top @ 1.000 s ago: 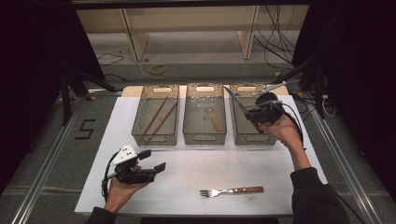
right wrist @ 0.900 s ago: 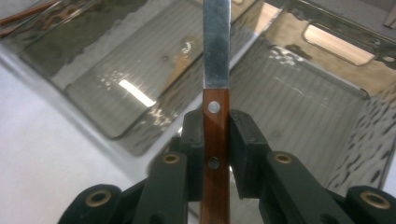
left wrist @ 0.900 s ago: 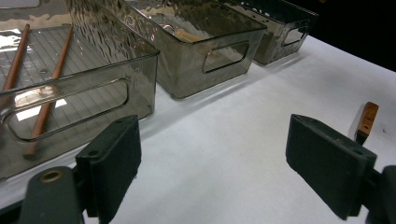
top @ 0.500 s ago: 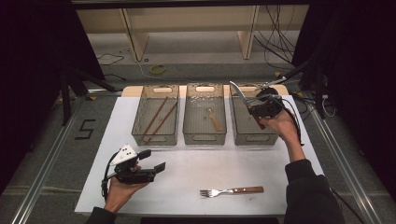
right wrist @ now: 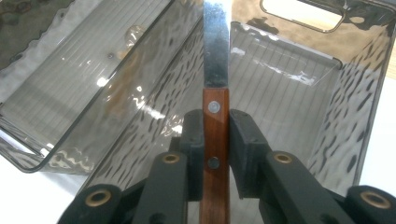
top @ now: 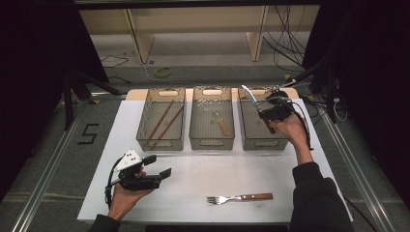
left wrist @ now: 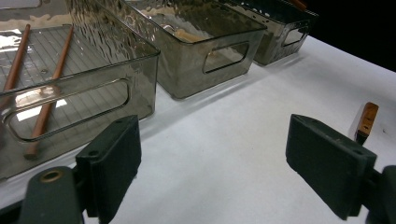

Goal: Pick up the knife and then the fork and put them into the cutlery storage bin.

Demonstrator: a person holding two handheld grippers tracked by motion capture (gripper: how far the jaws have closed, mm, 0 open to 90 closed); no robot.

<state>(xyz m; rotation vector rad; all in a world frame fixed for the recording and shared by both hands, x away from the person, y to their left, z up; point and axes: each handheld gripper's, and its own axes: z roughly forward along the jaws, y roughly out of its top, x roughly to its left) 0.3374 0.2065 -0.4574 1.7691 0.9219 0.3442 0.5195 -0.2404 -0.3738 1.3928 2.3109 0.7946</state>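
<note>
Right gripper (top: pixel 263 112) has its fingers (right wrist: pixel 245 140) clamped on the wooden handle of a knife (right wrist: pixel 215 84), blade pointing away, held above the right bin (top: pixel 251 137). Left gripper (top: pixel 159 166) rests low over the white surface (top: pixel 193 174), fingers (left wrist: pixel 109 158) apart with nothing between. Fork (top: pixel 239 197) lies on the surface near the front edge. Left bin (top: pixel 145 137) holds chopsticks (top: pixel 162 123).

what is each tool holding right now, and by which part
The right tool clamps a steel knife with a riveted wooden handle by that handle, over the right-hand smoky plastic bin. The left tool is open, empty.
</note>
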